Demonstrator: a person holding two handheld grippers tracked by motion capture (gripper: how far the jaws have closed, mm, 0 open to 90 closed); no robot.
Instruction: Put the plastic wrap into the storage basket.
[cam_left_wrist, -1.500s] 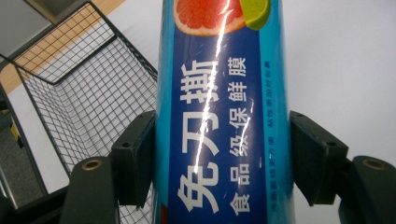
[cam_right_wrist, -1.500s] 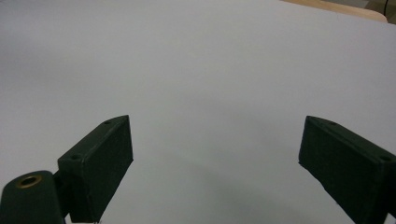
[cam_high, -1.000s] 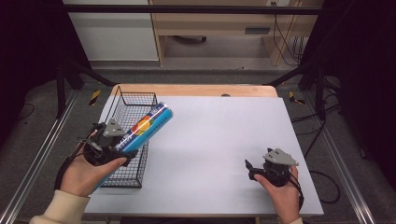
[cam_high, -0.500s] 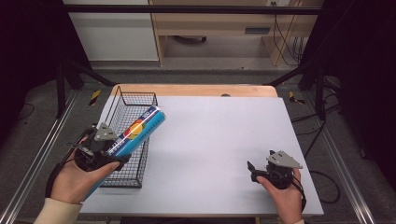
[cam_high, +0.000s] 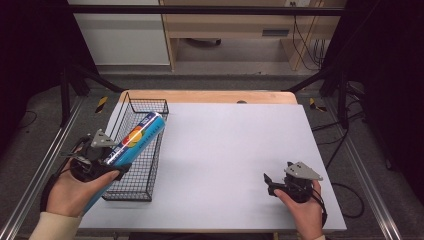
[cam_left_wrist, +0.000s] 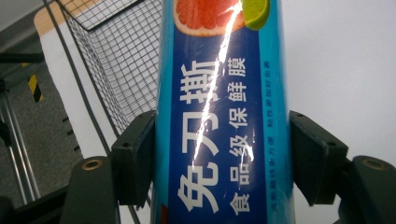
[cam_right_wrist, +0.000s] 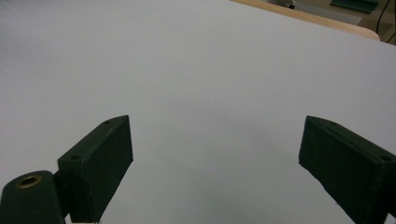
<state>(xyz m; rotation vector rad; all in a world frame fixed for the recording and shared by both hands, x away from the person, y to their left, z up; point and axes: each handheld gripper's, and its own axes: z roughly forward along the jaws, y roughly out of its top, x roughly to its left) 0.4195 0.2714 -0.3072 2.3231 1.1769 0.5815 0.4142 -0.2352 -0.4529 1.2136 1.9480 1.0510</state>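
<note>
Gripping glossy blue tube (cam_high: 131, 142) — left tool (cam_left_wrist: 219, 158), over wire basket (cam_high: 145, 150), right tool (cam_right_wrist: 215, 168) wide.

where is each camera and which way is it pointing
High view: above the person's side, looking forward and down on the table; both hands and grippers show.
Left gripper view: on the left gripper, along its fingers clamping the blue box.
Right gripper view: on the right gripper, facing bare table.
High and left views share box and wire basket.

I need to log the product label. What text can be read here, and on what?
"免刀撕": large white characters on the blue box clamped by the left gripper.
"保鲜膜": smaller, beside it.
"食品级": smaller, below that.
A thin column at the box's right edge: too small to read.
</note>
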